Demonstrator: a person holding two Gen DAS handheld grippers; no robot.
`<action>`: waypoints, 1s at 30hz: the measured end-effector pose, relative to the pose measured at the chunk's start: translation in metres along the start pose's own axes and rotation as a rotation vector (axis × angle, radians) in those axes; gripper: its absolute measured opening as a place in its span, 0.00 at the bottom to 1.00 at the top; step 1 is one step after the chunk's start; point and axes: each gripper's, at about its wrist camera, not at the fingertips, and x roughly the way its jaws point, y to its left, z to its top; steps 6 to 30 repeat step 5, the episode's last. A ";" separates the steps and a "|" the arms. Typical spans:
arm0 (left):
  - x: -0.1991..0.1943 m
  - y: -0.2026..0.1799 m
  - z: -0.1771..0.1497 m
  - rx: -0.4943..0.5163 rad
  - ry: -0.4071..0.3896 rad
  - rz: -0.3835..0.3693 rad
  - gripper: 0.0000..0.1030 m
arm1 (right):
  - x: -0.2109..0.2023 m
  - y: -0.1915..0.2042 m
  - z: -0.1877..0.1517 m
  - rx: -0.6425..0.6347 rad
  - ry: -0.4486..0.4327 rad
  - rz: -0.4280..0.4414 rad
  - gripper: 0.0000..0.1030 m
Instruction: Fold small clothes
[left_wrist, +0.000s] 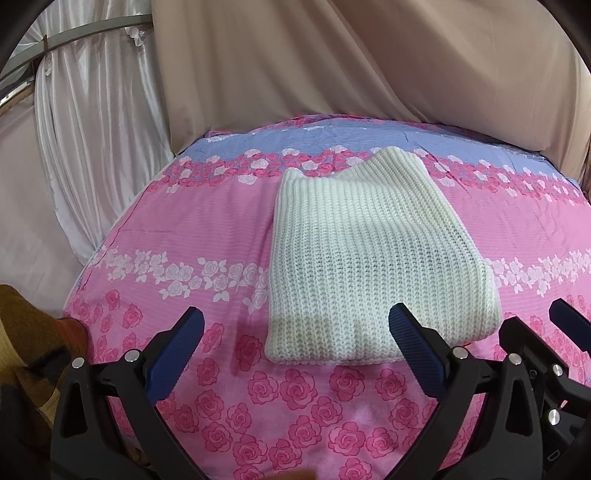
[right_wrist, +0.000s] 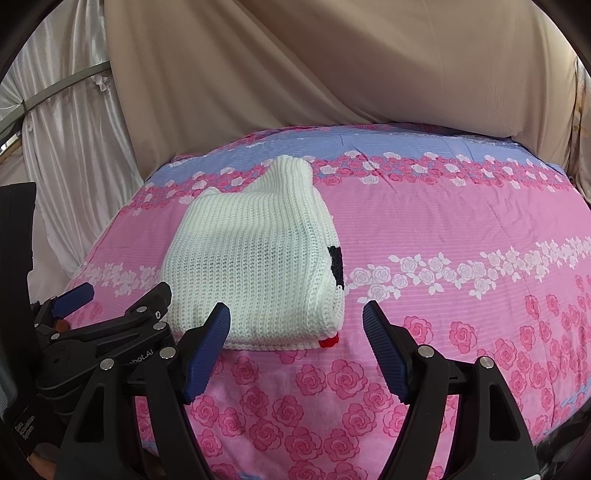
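A pink rose-printed bedsheet (left_wrist: 229, 221) lies under me. My left gripper (left_wrist: 295, 332) and right gripper (right_wrist: 297, 321) hover above its near part, both with fingers spread, holding nothing. Just beyond them rests the folded white knitted sweater (left_wrist: 373, 251), nothing blocking it. Behind the bed hang a beige cloth (left_wrist: 332, 59) and a white curtain (left_wrist: 92, 110).

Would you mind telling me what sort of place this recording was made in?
Probably a bedroom or a draped home corner: a white knitted garment lies folded on a rose-print bedsheet, with beige cloth and a white curtain hanging behind.
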 end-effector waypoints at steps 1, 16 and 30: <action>0.000 0.000 0.000 0.001 -0.001 0.002 0.95 | 0.001 0.000 -0.001 0.000 0.001 -0.001 0.70; 0.001 0.000 0.000 0.002 0.000 0.003 0.95 | 0.000 -0.002 -0.001 -0.001 0.002 0.001 0.70; 0.001 0.000 0.000 0.002 0.000 0.003 0.95 | 0.000 -0.002 -0.001 -0.001 0.002 0.001 0.70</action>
